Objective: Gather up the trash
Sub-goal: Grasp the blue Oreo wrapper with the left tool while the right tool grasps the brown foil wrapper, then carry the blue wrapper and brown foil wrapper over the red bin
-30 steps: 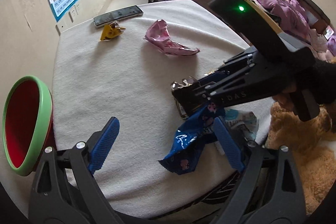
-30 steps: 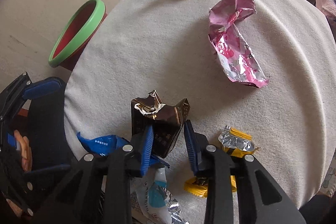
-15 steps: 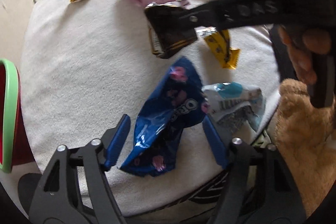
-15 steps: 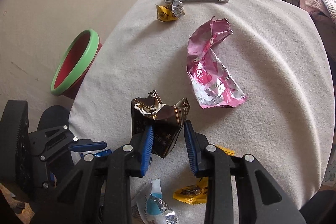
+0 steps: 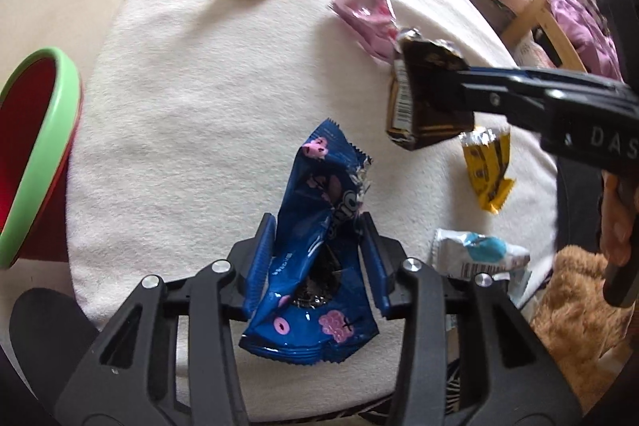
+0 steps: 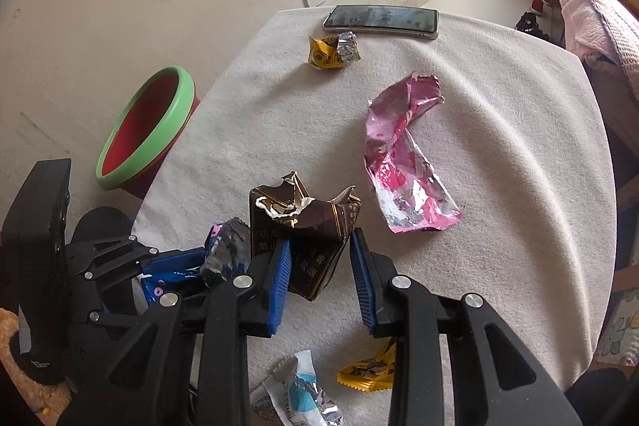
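Note:
A crumpled blue snack wrapper (image 5: 319, 194) lies near the front edge of the white-covered table (image 5: 199, 86). My left gripper (image 5: 319, 258) points down over it, jaws closing, and both blue pads press its sides. My right gripper (image 6: 319, 242) is shut on a torn brown packet (image 6: 303, 218), held above the table; the left wrist view shows that brown packet (image 5: 427, 98) hanging at the right. A red bin with a green rim (image 6: 147, 122) stands beside the table on the left.
A pink foil wrapper (image 6: 403, 162) lies mid-table. A yellow wrapper (image 6: 327, 52) and a phone (image 6: 379, 20) sit at the far edge. Another yellow wrapper (image 5: 487, 170) and a white-and-blue one (image 5: 475, 250) lie near the front. A brown plush toy (image 5: 571, 298) is at the right.
My left gripper came down over the blue wrapper and its jaws narrowed onto it. My right gripper rose with the brown packet.

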